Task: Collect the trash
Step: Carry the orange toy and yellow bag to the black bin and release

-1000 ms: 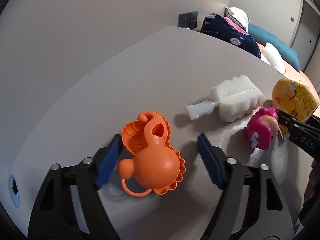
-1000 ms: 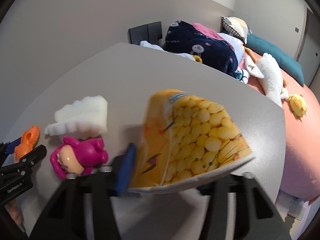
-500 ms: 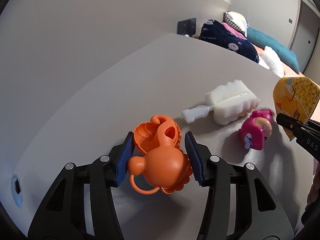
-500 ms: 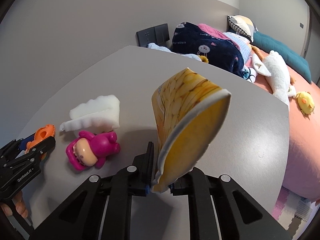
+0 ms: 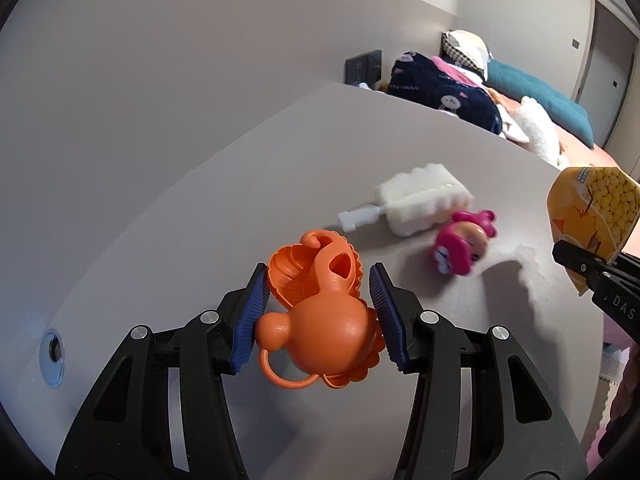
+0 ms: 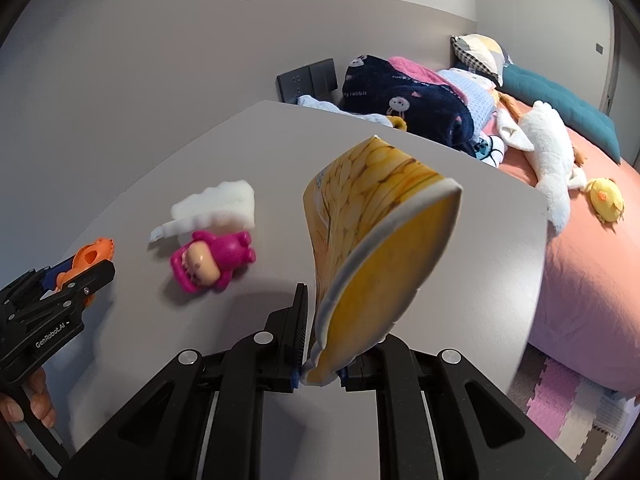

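My left gripper (image 5: 318, 280) is shut on an orange plastic toy (image 5: 320, 320), its blue pads pressing both sides. My right gripper (image 6: 324, 344) is shut on a yellow corn-printed paper cup (image 6: 372, 248); the cup is squashed flat at the rim and tilts up off the grey table (image 6: 460, 280). The cup (image 5: 592, 216) and the right gripper (image 5: 576, 256) show at the right edge of the left wrist view. At the left of the right wrist view are the left gripper (image 6: 80, 276) and the toy (image 6: 94, 254).
A pink doll (image 5: 464, 248) and a white sponge brush (image 5: 416, 204) lie on the table between the grippers. A round metal grommet (image 5: 52, 358) sits near the table's left edge. Beyond the table is a bed (image 6: 580, 240) with blankets and plush toys.
The left jaws closed onto the orange toy. The right jaws closed on the cup and flattened it. Both grippers then drew back and rose, so the doll and sponge look farther away.
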A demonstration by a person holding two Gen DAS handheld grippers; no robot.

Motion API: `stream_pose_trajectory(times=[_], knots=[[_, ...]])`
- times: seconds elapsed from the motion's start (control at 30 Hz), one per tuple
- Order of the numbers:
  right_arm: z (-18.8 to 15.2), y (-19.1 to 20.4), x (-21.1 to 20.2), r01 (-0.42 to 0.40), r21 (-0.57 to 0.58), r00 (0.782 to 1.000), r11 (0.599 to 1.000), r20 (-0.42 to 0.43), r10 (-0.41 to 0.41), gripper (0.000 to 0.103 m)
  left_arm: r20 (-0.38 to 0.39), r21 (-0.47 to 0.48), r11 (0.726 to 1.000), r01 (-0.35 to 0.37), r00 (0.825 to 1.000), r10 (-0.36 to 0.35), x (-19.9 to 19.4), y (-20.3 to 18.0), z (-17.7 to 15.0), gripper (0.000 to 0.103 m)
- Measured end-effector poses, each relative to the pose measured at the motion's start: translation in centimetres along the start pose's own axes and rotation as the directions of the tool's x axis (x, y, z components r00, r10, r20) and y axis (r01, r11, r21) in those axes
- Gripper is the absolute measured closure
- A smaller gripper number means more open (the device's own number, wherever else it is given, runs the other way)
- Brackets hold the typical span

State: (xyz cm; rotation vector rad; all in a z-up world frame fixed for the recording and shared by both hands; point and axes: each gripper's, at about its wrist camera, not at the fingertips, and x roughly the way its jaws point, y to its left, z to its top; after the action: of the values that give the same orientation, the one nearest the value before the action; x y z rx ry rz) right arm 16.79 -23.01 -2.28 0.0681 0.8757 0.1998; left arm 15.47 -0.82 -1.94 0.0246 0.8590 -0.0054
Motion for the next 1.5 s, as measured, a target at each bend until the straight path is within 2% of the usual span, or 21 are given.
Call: stream_pose_trajectory(times=[0.37, 0.77, 1.5], knots=[[-2.9, -1.2, -4.2, 0.002, 0.005, 1.000, 1.000, 0.012, -0.002, 0.089, 0.014, 0.020, 0.999, 0.030, 0.999, -0.030, -3.3, -2.7, -1.8, 0.052], [-6.4, -3.5, -8.8, 0.014, 0.026, 0.999, 1.000, 0.033, -0.015, 0.089, 0.022, 0.076, 0.994, 0.083, 0.996, -0.084, -6.3, -7.5, -3.9, 0.052], [-11.4, -8.5, -14.0, 0.075, 0.103, 0.995, 0.992, 0.055, -0.081, 0.089, 0.022, 0.190, 0.967, 0.171, 0.984, -0.178, -9.5, -15.5, -6.2, 0.052]])
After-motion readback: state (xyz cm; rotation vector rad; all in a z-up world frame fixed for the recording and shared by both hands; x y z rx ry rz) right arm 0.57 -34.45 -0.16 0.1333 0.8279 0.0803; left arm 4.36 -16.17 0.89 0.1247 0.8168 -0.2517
